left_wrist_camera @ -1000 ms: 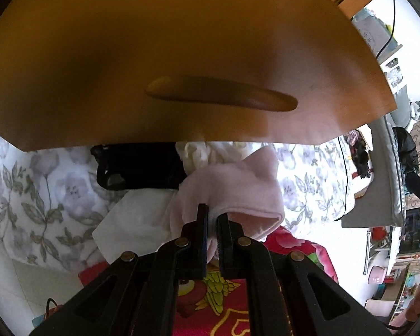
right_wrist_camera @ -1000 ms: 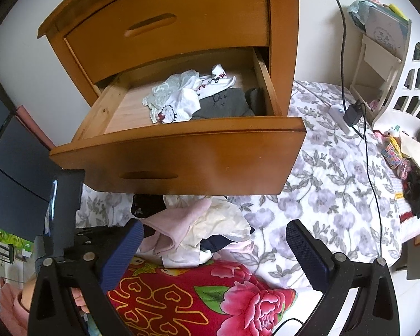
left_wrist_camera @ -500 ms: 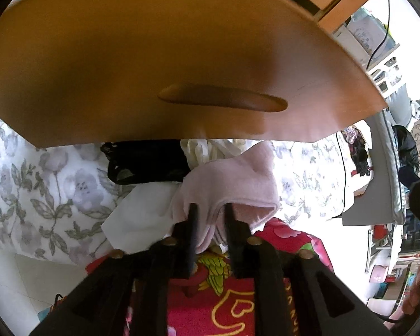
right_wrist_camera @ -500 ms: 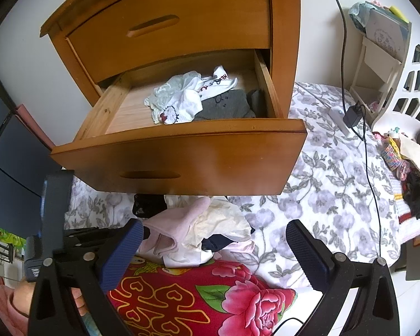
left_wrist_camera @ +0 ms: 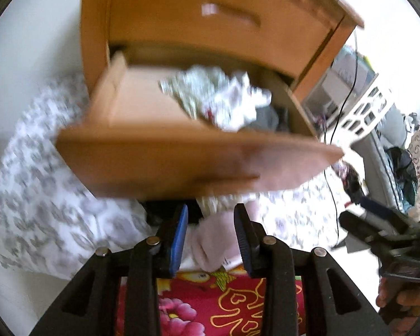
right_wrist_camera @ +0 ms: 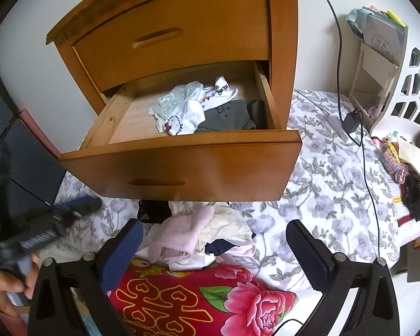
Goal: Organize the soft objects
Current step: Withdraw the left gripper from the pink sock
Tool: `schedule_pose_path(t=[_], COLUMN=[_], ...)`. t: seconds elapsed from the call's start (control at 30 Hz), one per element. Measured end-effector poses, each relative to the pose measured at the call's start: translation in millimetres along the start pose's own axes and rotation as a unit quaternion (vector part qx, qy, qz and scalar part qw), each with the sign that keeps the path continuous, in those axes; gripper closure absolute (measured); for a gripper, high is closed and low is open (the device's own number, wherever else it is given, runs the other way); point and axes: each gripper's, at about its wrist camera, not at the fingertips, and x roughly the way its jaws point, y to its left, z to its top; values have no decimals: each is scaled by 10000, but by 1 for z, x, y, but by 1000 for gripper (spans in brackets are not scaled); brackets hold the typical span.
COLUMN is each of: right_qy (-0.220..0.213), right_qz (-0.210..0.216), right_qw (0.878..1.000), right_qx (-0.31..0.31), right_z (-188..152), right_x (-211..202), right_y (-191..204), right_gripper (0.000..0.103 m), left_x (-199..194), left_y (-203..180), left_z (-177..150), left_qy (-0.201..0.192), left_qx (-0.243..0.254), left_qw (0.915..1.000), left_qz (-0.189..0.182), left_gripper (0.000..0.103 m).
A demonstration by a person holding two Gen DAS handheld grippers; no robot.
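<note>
Pink sock (right_wrist_camera: 182,231), lying atop the clothes pile (right_wrist_camera: 226,235) on the floral bedspread (right_wrist_camera: 336,196), below the open drawer (right_wrist_camera: 182,168). The left gripper (left_wrist_camera: 211,235) is opening, the sock seen between its pads but not pressed. The right gripper (right_wrist_camera: 212,240) is spread wide, empty. White and grey garments (right_wrist_camera: 198,112) are shown inside the drawer. The left view is motion-blurred; the pile's rear is hidden by the drawer front.

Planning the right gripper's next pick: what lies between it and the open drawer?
In the right wrist view, a clothes pile on the floral bedspread lies between the right gripper and drawer.
</note>
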Motion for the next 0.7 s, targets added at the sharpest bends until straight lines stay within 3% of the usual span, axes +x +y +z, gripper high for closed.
schedule_pose_path(t=[0.23,0.33,0.5,0.67,0.7], right_qy=[-24,-41,-47,-33,-31], right_qz=[31,34,34,22,16], right_qw=[10000,10000,10000,10000,10000], right_qx=[-35,-50,-68,-83,-78], right_z=[0,1,1,1,2], right_x=[-2,-3,-3,-3,-2], right_y=[3,4,6,7,7], right_gripper=[0,0,0,0,0], left_x=[-48,-55,-53,-48,-46], left_y=[5,10,19,23,24], left_z=[14,16,15,12,11], left_qy=[-836,-1023,-999,-900,-894], left_qx=[59,-2,-171,-237,-245], left_qw=[9957,9932,9921,9909,9905], left_qz=[388,563,736,971,1013], left_gripper=[59,46,29,25,18])
